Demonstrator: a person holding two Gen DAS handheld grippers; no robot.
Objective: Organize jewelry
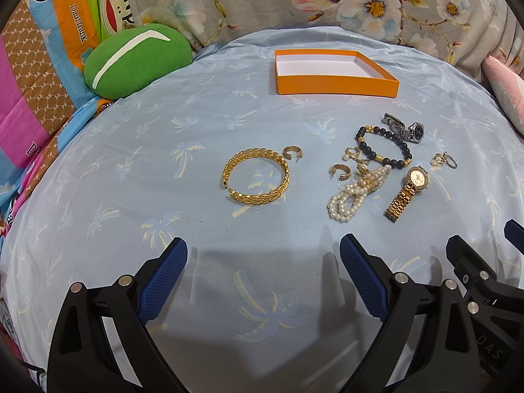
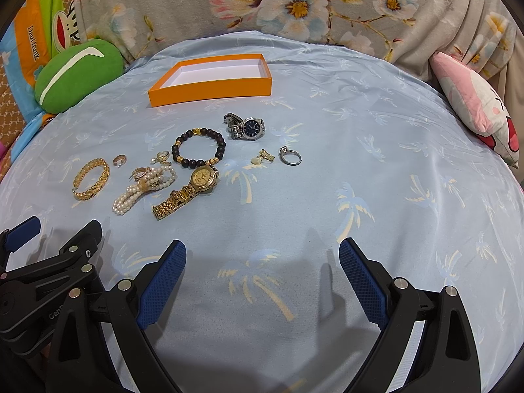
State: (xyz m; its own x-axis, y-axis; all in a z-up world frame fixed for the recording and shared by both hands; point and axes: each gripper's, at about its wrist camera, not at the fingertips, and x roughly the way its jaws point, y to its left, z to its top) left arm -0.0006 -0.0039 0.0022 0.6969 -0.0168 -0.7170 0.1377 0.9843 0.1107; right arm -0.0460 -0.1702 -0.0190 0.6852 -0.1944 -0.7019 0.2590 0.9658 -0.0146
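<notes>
Jewelry lies on a light blue palm-print sheet. A gold bangle (image 1: 256, 175) (image 2: 90, 179), a pearl bracelet (image 1: 357, 193) (image 2: 144, 188), a black bead bracelet (image 1: 383, 145) (image 2: 198, 147), a gold watch (image 1: 407, 193) (image 2: 188, 191), a silver watch (image 1: 406, 128) (image 2: 245, 126), a silver ring (image 2: 290, 156) (image 1: 449, 160) and small gold earrings (image 1: 340, 172) are spread out. An empty orange box (image 1: 334, 72) (image 2: 213, 80) sits behind them. My left gripper (image 1: 263, 258) is open and empty, short of the bangle. My right gripper (image 2: 262, 257) is open and empty, short of the gold watch.
A green cushion (image 1: 137, 55) (image 2: 78, 75) sits at the back left beside a colourful cartoon blanket (image 1: 49, 65). A floral fabric (image 2: 294, 6) rises behind the sheet. A pink and white plush pillow (image 2: 475, 104) lies at the right edge.
</notes>
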